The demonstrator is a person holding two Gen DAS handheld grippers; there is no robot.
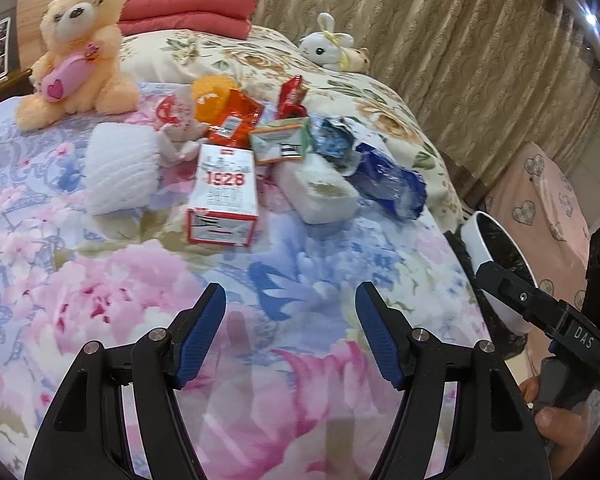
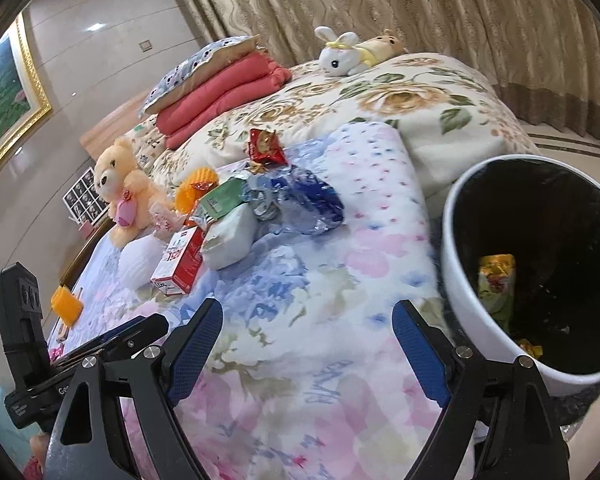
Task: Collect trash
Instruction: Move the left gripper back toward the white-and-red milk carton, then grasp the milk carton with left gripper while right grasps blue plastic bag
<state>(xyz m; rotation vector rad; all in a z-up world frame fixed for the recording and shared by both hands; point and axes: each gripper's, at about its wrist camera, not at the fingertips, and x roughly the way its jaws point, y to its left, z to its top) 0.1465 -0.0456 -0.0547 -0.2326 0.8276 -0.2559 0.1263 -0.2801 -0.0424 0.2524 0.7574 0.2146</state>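
Trash lies heaped mid-bed: a red-and-white carton (image 1: 224, 200) (image 2: 180, 264), a white foam block (image 1: 320, 192) (image 2: 232, 240), crumpled blue plastic (image 1: 392, 184) (image 2: 312, 204), a green box (image 1: 282, 140), an orange wrapper (image 1: 236, 116) and a red wrapper (image 1: 292, 96) (image 2: 266, 146). My left gripper (image 1: 291, 292) hovers open over the flowered blanket, short of the carton, nothing between its fingers. My right gripper (image 2: 308, 308) is open and empty too, beside the white bin (image 2: 460, 240) with its black liner. A yellow-green wrapper (image 2: 496, 280) lies inside the bin.
A peach teddy bear (image 1: 76, 48) sits left of the pile by a white foam net (image 1: 120, 168). A rabbit plush (image 1: 328, 46) and folded red quilts (image 1: 188, 12) are farther back. The bin (image 1: 476, 248) stands off the bed's right edge, with curtains behind.
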